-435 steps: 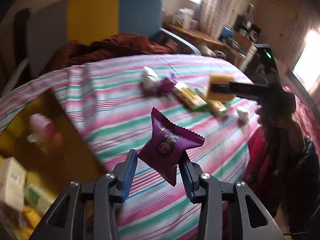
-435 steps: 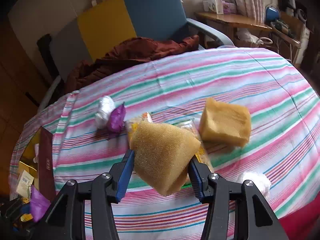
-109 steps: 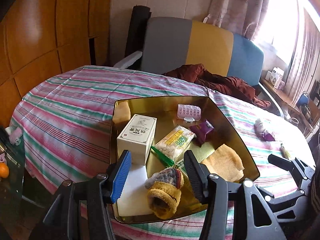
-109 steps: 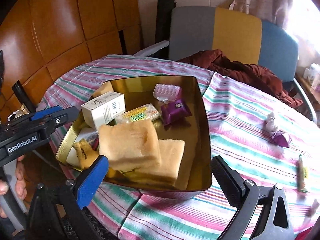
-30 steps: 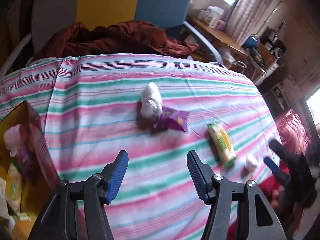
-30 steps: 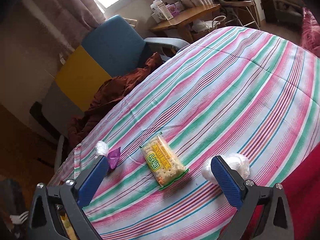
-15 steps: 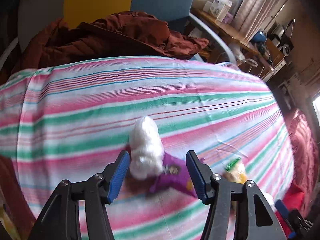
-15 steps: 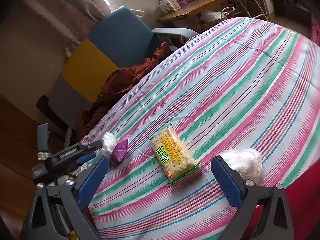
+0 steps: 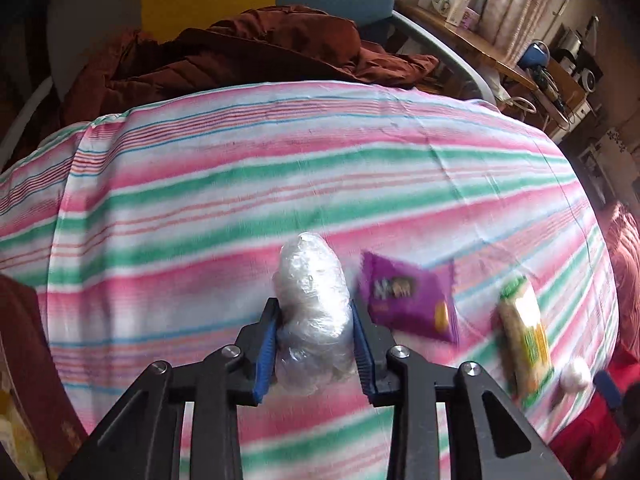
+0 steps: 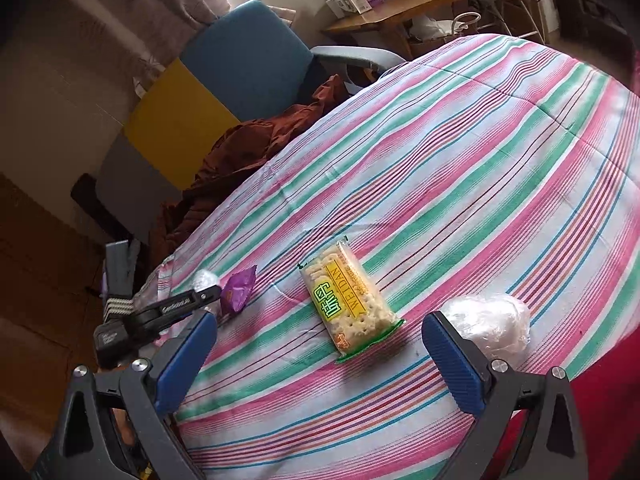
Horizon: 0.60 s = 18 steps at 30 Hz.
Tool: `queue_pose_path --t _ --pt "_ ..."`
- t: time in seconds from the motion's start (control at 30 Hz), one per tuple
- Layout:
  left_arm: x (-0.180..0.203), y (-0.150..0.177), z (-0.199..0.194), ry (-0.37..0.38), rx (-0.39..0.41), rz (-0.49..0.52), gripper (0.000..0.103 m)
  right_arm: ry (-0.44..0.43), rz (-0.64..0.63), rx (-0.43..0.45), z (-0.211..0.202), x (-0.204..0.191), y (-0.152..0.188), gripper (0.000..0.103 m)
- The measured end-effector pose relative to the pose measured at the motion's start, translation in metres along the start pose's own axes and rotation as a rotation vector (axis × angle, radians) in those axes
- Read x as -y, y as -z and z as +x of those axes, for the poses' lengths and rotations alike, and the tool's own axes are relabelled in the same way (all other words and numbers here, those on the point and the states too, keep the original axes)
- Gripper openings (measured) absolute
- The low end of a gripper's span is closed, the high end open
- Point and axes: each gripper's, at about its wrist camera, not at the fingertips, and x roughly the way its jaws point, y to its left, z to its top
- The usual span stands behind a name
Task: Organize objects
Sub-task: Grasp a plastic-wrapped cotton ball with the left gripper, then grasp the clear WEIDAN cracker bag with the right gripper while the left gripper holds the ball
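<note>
A white ball wrapped in clear plastic [image 9: 310, 280] lies on the striped tablecloth [image 9: 240, 184]. My left gripper [image 9: 314, 312] has its jaws closing on it, and the blue pads press both of its sides. A purple snack packet [image 9: 408, 300] lies just right of the ball, and a yellow-green cracker packet [image 9: 524, 336] further right. My right gripper [image 10: 320, 320] hangs open above the cracker packet [image 10: 348, 300] with nothing between its fingers. A second wrapped ball [image 10: 492, 324] sits by its right finger. The left gripper [image 10: 212, 292] shows at the far left.
The dark wall of the tray [image 9: 24, 360] rises at the left edge. A brown coat [image 9: 240, 52] lies over a grey, yellow and blue chair [image 10: 240, 64] behind the table. A cluttered wooden side table [image 10: 400, 4] stands at the back right.
My left gripper came down over the wrapped ball and its jaws closed on it. The purple packet now lies outside the right finger. The right gripper has barely moved.
</note>
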Motion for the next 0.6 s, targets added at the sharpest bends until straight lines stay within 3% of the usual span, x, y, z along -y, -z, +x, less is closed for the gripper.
queue_pose_path --t 0.13,0.33,0.47,0.6 --pt "0.013 0.031 -0.021 0.014 0.002 0.042 0.034 0.018 -0.01 -0.02 0.002 -0.001 0.001 0.103" --pt "0.033 0.085 -0.04 0.054 -0.019 0.128 0.034 -0.03 -0.018 -0.115 -0.006 0.006 -0.012 0.103" --pt "0.039 0.116 -0.045 0.079 -0.041 0.16 0.034 0.119 -0.115 -0.12 -0.024 0.023 -0.034 0.103" --pt "0.043 0.134 -0.05 0.069 -0.015 0.207 0.034 0.258 -0.209 -0.209 -0.018 0.044 -0.04 0.103"
